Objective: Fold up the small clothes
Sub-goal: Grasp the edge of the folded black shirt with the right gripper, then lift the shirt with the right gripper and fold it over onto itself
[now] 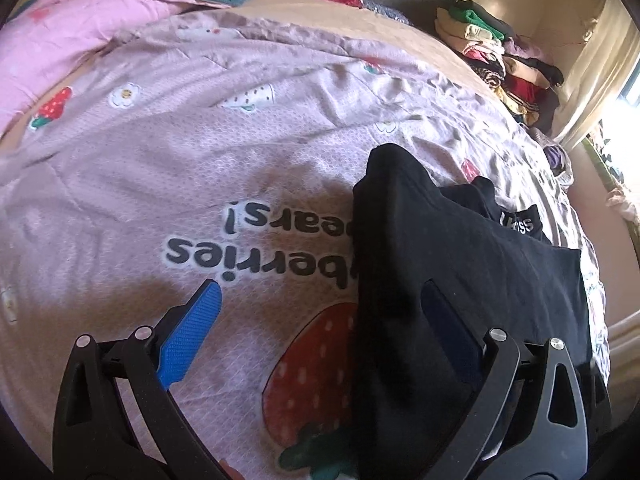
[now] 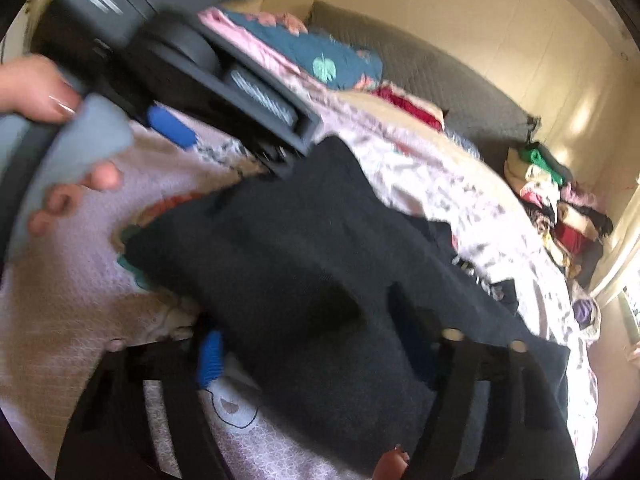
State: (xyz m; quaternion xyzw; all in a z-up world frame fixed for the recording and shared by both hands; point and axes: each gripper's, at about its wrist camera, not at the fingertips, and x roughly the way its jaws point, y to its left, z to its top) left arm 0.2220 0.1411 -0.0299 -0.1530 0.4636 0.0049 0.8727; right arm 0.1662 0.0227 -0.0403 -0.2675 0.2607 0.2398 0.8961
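- A black garment (image 1: 460,264) lies on a pink quilt (image 1: 200,152) printed with strawberries, on a bed.
- Folded clothes (image 1: 500,56) are stacked near the cream wall (image 1: 532,4).
- The left gripper (image 1: 316,320) is spread wide.
- The right gripper (image 2: 312,344) has the garment between its fingers; too blurred to tell if it pinches.

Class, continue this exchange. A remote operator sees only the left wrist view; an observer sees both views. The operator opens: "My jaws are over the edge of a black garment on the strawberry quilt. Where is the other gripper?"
Observer: In the right wrist view, the right gripper straddles the same black garment, with the cloth lying between its jaws. Blur hides whether they pinch it.
Operator: What can you see behind my left gripper?
Observer: A hand wrapped around its grey handle, at the upper left of the right wrist view.
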